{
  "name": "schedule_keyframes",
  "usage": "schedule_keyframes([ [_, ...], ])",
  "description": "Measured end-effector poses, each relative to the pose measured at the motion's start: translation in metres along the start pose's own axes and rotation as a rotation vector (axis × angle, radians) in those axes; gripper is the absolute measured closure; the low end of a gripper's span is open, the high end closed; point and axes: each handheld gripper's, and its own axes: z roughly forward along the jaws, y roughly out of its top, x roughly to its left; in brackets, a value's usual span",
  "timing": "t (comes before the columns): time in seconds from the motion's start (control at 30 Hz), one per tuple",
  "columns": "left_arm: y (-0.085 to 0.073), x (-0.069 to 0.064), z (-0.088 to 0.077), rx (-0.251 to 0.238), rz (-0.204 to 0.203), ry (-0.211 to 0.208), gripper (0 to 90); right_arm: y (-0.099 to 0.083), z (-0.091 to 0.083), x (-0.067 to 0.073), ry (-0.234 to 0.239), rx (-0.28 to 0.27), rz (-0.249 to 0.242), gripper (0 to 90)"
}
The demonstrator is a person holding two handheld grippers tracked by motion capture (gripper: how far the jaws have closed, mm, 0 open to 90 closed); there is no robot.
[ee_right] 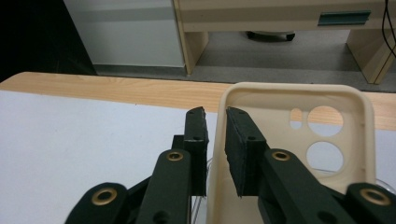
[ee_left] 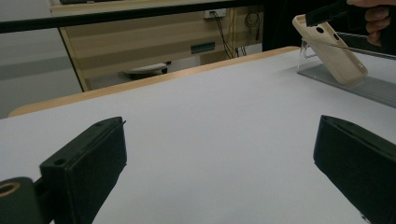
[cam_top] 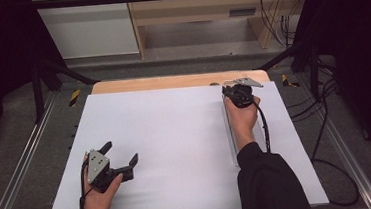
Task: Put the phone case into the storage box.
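Note:
A cream phone case (ee_right: 275,100) with round camera holes leans on a clear acrylic stand (ee_left: 345,79) at the table's far right. My right gripper (ee_right: 215,114) stands over the case's side rim: one jaw is outside the rim, the other inside the case. A narrow gap shows beside the rim, so the pads do not press on it. From the left gripper view the case (ee_left: 331,51) is tilted, with the right gripper (ee_left: 327,14) at its top edge. My left gripper (cam_top: 121,153) rests open on the near left of the white table top, nothing between its jaws.
The white sheet (cam_top: 176,145) covers the table, with a wooden strip (cam_top: 171,82) along its far edge. Metal frame rails (cam_top: 22,162) run along both sides. Cabinets and cables stand beyond the table.

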Motion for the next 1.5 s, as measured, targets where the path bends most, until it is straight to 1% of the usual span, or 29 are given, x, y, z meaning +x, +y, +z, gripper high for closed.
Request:
schedule_keyframes([
  [0.23,0.0,0.0,0.0,-0.001,0.001,0.0,2.5,0.004,-0.006,0.001,-0.013,-0.02,-0.006,68.0],
  [0.37,0.0,-0.001,0.0,-0.002,0.001,-0.001,2.5,0.006,-0.009,0.001,-0.017,-0.024,-0.009,62.7],
  [0.4,0.0,0.0,0.0,-0.002,0.0,-0.001,2.5,0.007,-0.01,0.002,-0.016,-0.027,-0.006,60.2],
  [0.47,0.0,0.0,0.0,-0.002,0.0,0.0,2.5,0.008,-0.011,0.002,-0.015,-0.026,-0.007,58.8],
  [0.57,0.0,0.0,0.0,-0.002,0.0,-0.001,2.5,0.009,-0.012,0.003,-0.012,-0.024,-0.005,53.1],
  [0.6,0.0,0.0,0.0,-0.003,0.0,-0.001,2.4,0.01,-0.014,0.003,-0.01,-0.02,-0.002,49.1],
  [0.63,0.0,0.0,0.0,-0.002,0.0,-0.002,2.4,0.01,-0.014,0.003,-0.01,-0.02,-0.002,49.1],
  [0.77,0.0,-0.001,0.0,-0.002,0.002,-0.005,2.3,0.011,-0.016,0.003,-0.006,-0.012,0.001,40.9],
  [0.8,0.0,-0.001,0.0,-0.002,0.002,-0.005,2.3,0.011,-0.017,0.004,-0.012,-0.009,-0.003,35.1],
  [0.87,0.0,-0.001,0.0,-0.002,0.003,-0.005,2.3,0.012,-0.017,0.005,-0.013,-0.007,-0.007,34.1],
  [0.9,0.0,-0.001,0.0,-0.002,0.002,-0.004,2.3,0.013,-0.019,0.006,-0.014,-0.007,-0.01,29.0],
  [0.97,0.0,0.0,0.0,-0.003,0.001,-0.004,2.2,0.014,-0.02,0.006,-0.007,-0.013,-0.004,24.4],
  [1.0,0.0,0.0,0.0,-0.002,0.002,-0.004,2.2,0.014,-0.02,0.006,-0.007,-0.013,-0.004,24.4],
  [1.1,0.0,0.001,0.0,-0.003,-0.003,0.0,2.1,0.016,-0.023,0.007,0.004,-0.015,0.006,16.2],
  [1.17,0.0,0.001,0.0,-0.003,-0.003,0.001,2.1,0.017,-0.026,0.009,0.014,-0.018,0.001,12.1],
  [1.3,0.0,0.001,0.0,-0.005,-0.007,0.003,2.1,0.022,-0.035,0.011,0.038,-0.032,-0.029,7.8],
  [1.4,0.0,0.0,0.0,-0.004,-0.003,0.004,2.1,0.024,-0.038,0.011,0.046,-0.036,-0.031,6.9],
  [1.43,0.0,0.0,0.0,-0.004,-0.003,0.006,2.1,0.027,-0.041,0.01,0.055,-0.031,-0.039,6.1],
  [1.5,0.0,0.0,0.0,-0.005,-0.006,0.008,2.1,0.029,-0.042,0.009,0.055,-0.036,-0.042,6.0],
])
